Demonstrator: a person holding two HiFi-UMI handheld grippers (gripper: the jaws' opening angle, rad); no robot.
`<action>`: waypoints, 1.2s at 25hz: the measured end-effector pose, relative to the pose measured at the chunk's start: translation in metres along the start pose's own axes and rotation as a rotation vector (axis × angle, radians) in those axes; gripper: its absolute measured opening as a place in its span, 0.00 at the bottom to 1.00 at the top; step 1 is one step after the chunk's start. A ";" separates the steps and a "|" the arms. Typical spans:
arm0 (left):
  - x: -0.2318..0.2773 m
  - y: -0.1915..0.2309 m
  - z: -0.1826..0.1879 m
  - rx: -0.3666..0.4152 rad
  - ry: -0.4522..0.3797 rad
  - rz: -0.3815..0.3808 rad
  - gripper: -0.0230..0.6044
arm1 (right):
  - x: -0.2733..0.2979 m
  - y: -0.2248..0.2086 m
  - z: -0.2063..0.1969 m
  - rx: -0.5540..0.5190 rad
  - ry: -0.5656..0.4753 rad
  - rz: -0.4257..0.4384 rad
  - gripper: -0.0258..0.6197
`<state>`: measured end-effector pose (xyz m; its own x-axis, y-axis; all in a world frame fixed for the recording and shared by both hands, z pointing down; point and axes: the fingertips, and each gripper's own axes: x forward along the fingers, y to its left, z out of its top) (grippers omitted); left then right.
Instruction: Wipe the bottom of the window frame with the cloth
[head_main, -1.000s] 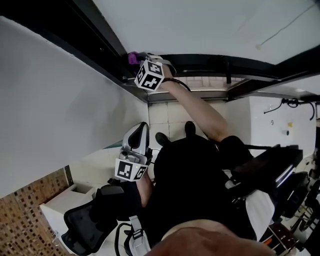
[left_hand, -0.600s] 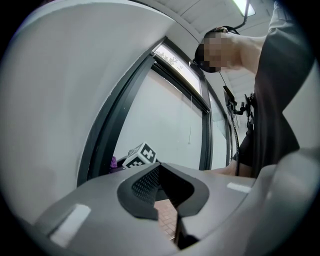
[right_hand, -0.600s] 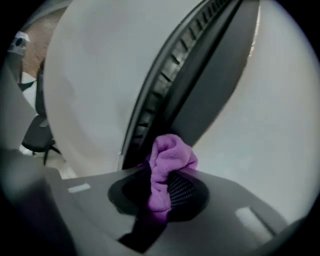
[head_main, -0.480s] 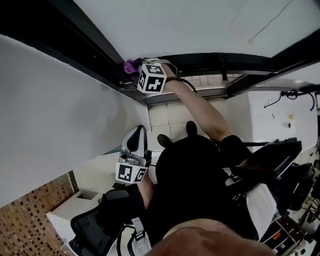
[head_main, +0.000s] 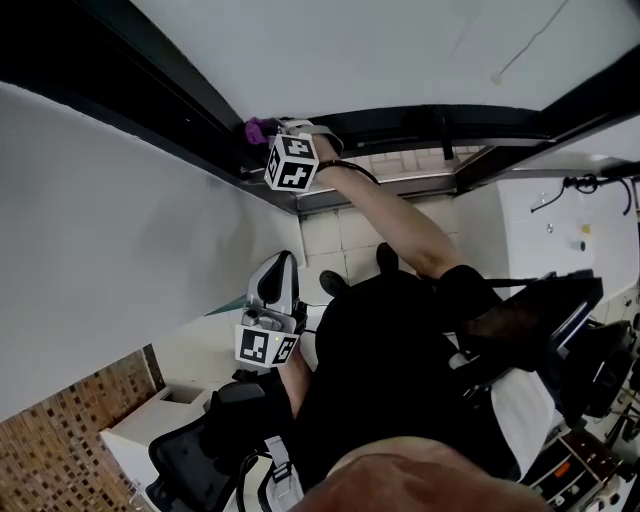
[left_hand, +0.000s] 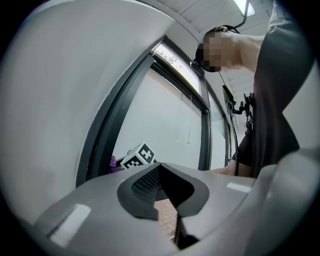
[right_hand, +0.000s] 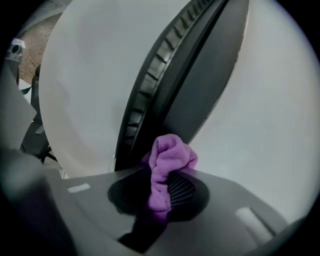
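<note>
Cloth (right_hand: 169, 159), fluffy purple fabric, pinched in your right claw (right_hand: 162, 195) at the dark metal window frame (right_hand: 200, 65); left claw (left_hand: 169, 200) closed, empty.

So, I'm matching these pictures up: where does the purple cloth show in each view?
Head view: the purple cloth is at top centre, against the dark window frame.
Left gripper view: a purple sliver shows low left, at the frame.
Right gripper view: centre, pinched in the right gripper tongs.
Shared landmark: the window frame.
</note>
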<state>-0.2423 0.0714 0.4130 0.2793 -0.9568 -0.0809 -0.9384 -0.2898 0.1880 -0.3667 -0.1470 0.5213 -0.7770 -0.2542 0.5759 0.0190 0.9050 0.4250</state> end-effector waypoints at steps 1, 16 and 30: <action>0.000 0.000 0.001 0.001 0.002 -0.002 0.03 | -0.001 0.003 0.001 -0.013 0.011 0.014 0.14; 0.017 -0.003 -0.004 0.006 0.007 -0.041 0.03 | -0.077 -0.040 -0.115 -0.016 0.337 -0.150 0.14; 0.001 0.010 -0.004 -0.008 0.018 -0.004 0.03 | 0.009 -0.006 0.001 -0.011 0.050 -0.052 0.15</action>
<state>-0.2510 0.0673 0.4188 0.2872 -0.9557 -0.0642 -0.9354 -0.2942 0.1959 -0.3745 -0.1539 0.5231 -0.7448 -0.3179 0.5866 -0.0136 0.8862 0.4630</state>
